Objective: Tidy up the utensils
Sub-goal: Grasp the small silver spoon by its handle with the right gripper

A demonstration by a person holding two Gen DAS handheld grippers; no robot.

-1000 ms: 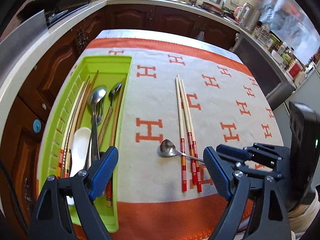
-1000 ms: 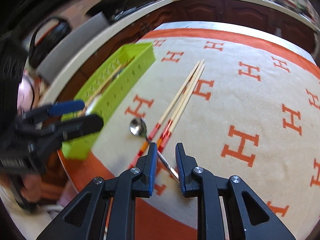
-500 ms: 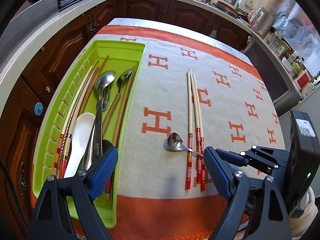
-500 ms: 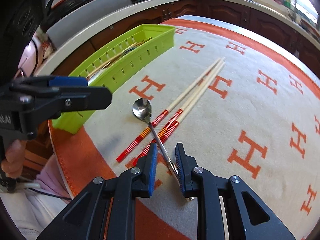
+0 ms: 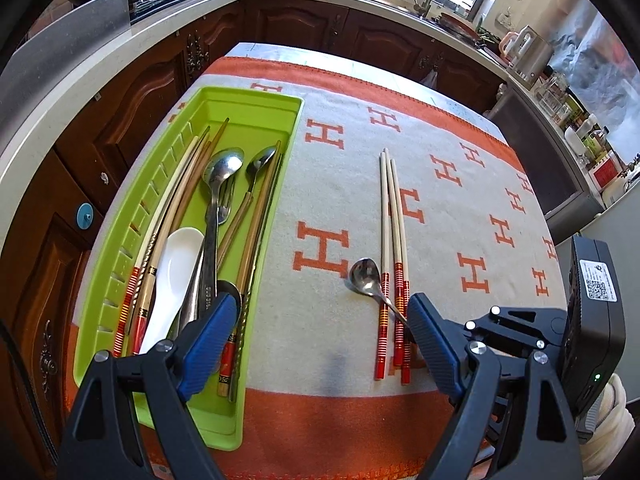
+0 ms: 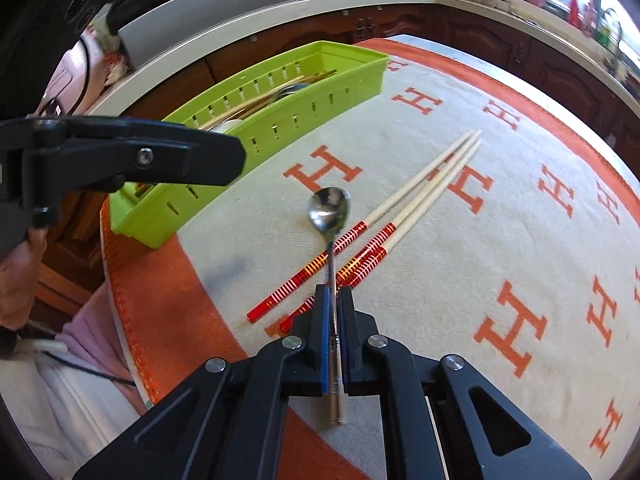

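Steel spoon lies across red-banded chopsticks on the H-patterned cloth of the tabletop; right tongs have just closed, clamped on its handle. Left tongs hang wide apart, empty, beside the green tray of cutlery

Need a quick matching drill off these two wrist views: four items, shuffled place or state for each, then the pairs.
Items:
1. steel spoon
2. white spoon
3. red-ended chopsticks
4. left claw

Place or state:
A. in the green tray
B. open, holding nothing
C. loose on the cloth, under a spoon handle
D. handle clamped in the right claw

Pairs: 1-D, 2-A, 3-C, 4-B
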